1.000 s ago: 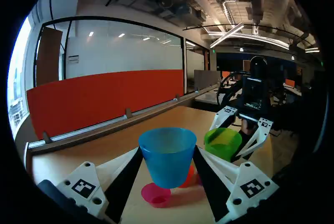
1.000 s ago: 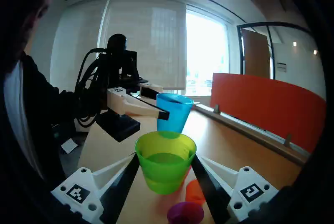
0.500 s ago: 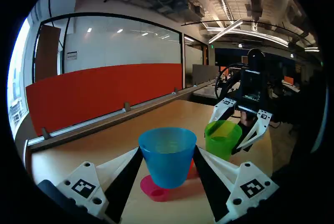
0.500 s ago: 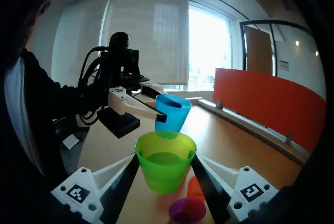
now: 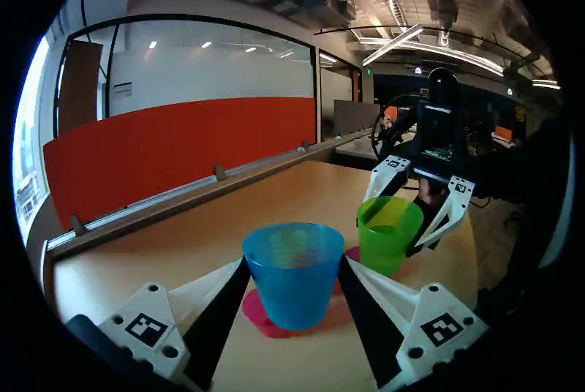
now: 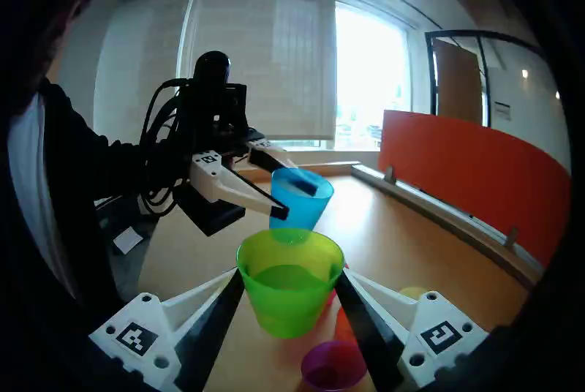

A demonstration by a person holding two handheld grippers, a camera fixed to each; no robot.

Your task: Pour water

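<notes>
Partly open, grips the blue cup (image 5: 292, 297) upright between both fingers of the left gripper (image 5: 294, 266), low over the table (image 5: 241, 216). Grips the green cup (image 6: 290, 308), part full of liquid, likewise between both fingers of the right gripper (image 6: 290, 279), upright over the same table.

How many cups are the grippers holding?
2: the blue cup in the left gripper, the green cup in the right gripper. Partly hidden small cups sit beneath them.

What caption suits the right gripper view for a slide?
Right tongs hold a part-filled green cup; beyond, left tongs grip a blue cup.
</notes>
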